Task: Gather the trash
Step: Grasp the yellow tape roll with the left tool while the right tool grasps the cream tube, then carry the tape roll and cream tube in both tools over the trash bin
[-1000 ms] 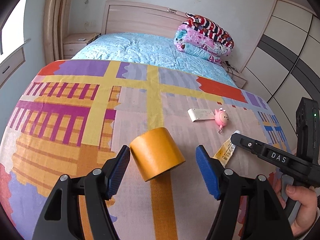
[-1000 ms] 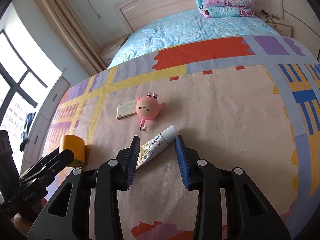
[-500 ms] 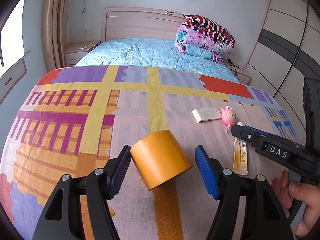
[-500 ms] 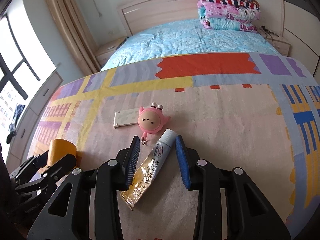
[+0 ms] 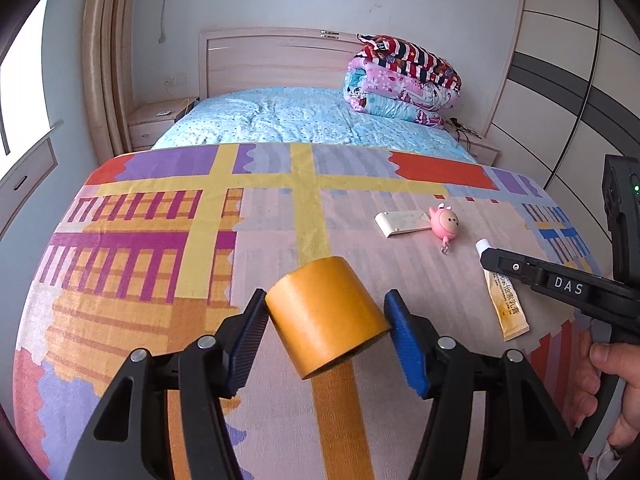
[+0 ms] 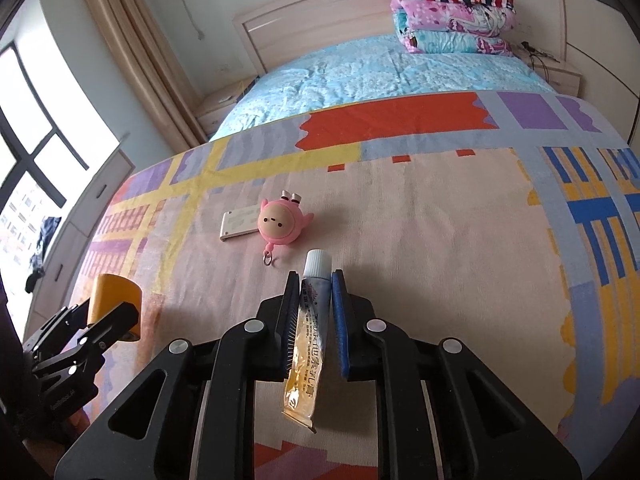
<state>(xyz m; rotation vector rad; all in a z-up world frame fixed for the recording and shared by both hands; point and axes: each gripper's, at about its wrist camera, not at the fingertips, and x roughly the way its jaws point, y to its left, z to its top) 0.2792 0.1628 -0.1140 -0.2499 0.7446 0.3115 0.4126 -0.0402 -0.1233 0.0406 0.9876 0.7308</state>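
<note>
An orange tape roll [image 5: 326, 320] lies on its side on the patterned blanket [image 5: 160, 220]. My left gripper [image 5: 326, 298] straddles it, and both blue pads touch its sides. A yellow and white ointment tube [image 6: 312, 340] with a white cap lies lengthwise between the fingers of my right gripper [image 6: 316, 280]. Those jaws are closing, and both pads press on the tube's upper half. In the left wrist view the tube [image 5: 506, 308] lies at the right under the right gripper's black finger [image 5: 500, 264]. A hand [image 5: 616, 364] holds that gripper's handle.
A pink round toy [image 6: 278, 222] with a key ring lies just beyond the tube, beside a flat cream case [image 6: 240, 222]. Folded quilts [image 5: 404, 84] are stacked near the headboard. A wardrobe [image 5: 560, 80] stands to the right and a window [image 6: 24, 160] to the left.
My right jaws have narrowed until they grip the tube, which now lies straight along the fingers. My left jaws have closed in against the tape roll.
</note>
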